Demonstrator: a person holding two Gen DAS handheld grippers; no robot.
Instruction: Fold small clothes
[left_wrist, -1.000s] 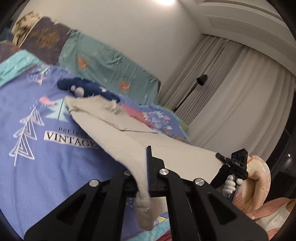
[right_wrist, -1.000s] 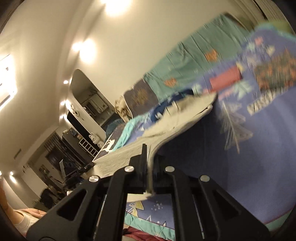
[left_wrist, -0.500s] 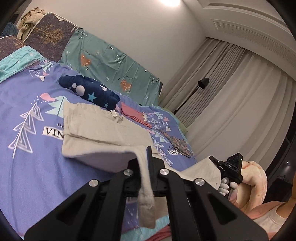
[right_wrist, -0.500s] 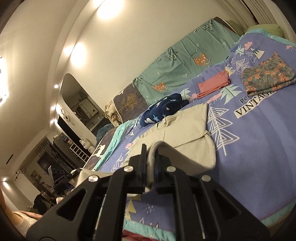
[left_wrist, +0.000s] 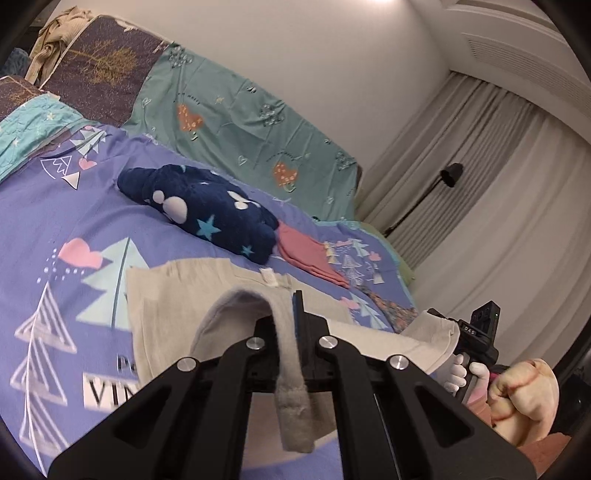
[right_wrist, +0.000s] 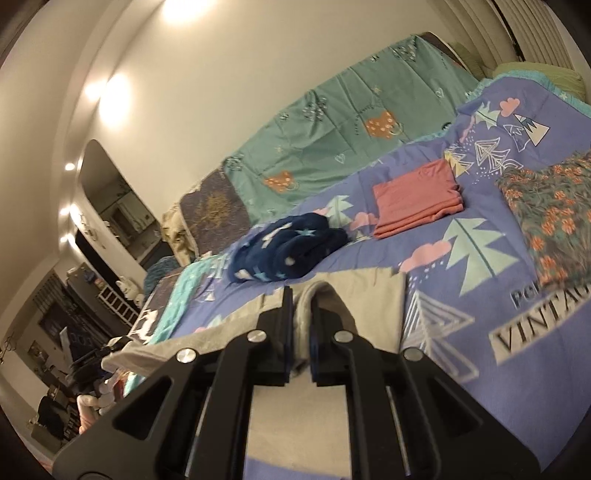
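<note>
Pinching both near corners of the shirt (left_wrist: 177, 317): left gripper (left_wrist: 291, 317) and right gripper (right_wrist: 299, 325) clamped on cloth, which is half-folded near the bed's (left_wrist: 44, 229) front edge. Risk: uneven release skews the fold; hem could drag back.

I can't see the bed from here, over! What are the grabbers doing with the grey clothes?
Left gripper and right gripper both shut on grey garment. Garment part-folded on bedspread. Navy bundle beyond, apart.
</note>
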